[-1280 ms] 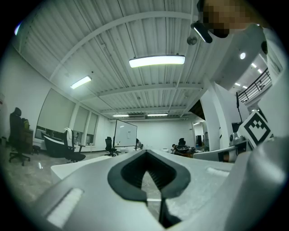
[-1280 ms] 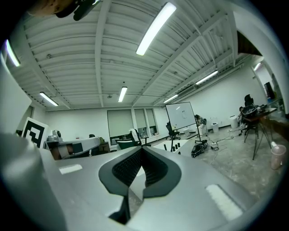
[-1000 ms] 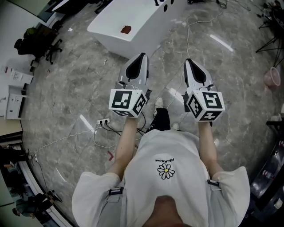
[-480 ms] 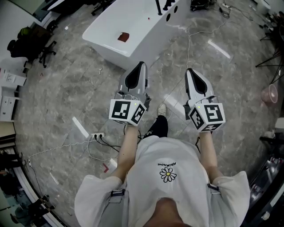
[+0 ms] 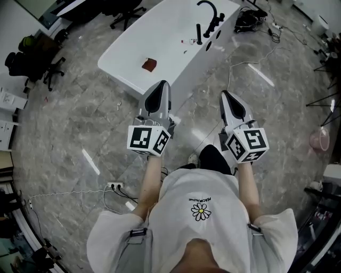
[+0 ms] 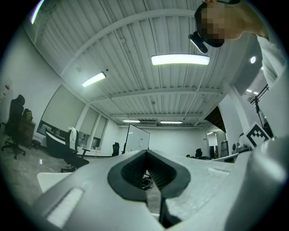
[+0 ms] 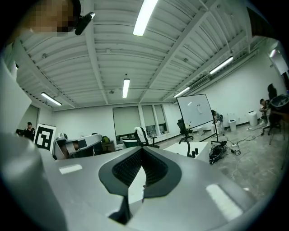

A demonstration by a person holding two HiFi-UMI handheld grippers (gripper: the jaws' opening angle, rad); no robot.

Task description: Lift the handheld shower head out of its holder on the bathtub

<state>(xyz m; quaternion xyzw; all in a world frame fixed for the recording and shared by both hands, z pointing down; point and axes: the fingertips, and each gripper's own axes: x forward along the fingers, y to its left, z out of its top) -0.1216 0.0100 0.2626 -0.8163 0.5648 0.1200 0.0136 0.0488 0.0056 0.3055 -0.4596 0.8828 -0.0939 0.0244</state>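
Both hand-held grippers were clenched on nothing, jaws pressed together, as a person held them out side by side above a grey marble floor (image 5: 69, 122). The left hand-held gripper (image 5: 161, 85) and the right hand-held gripper (image 5: 226, 96) pointed toward a white bathtub (image 5: 133, 37). Its long axis ran from ahead-left of the left hand-held gripper away toward the far right.

The handheld shower head (image 5: 199, 33), a slim black wand, stood upright at the tub's far end, well beyond both sets of jaws and roughly between their lines. Its long axis was vertical; which way its face turned could not be told. Just past it rose a curved black spout (image 5: 209, 9), with black knobs (image 5: 218, 21) to its right. A small reddish-brown object (image 5: 149, 64) lay on the tub's white surface ahead of the left hand-held gripper.

The tub's near edge stood between the jaws and the wand. White cables (image 5: 250, 64) trailed over the floor ahead of the right hand-held gripper, where open floor ran along the tub's side. A power strip (image 5: 114, 186) lay behind and left of the left hand-held gripper, with an office chair (image 5: 50, 72) far to the left and a pink bucket (image 5: 319, 139) far to the right.
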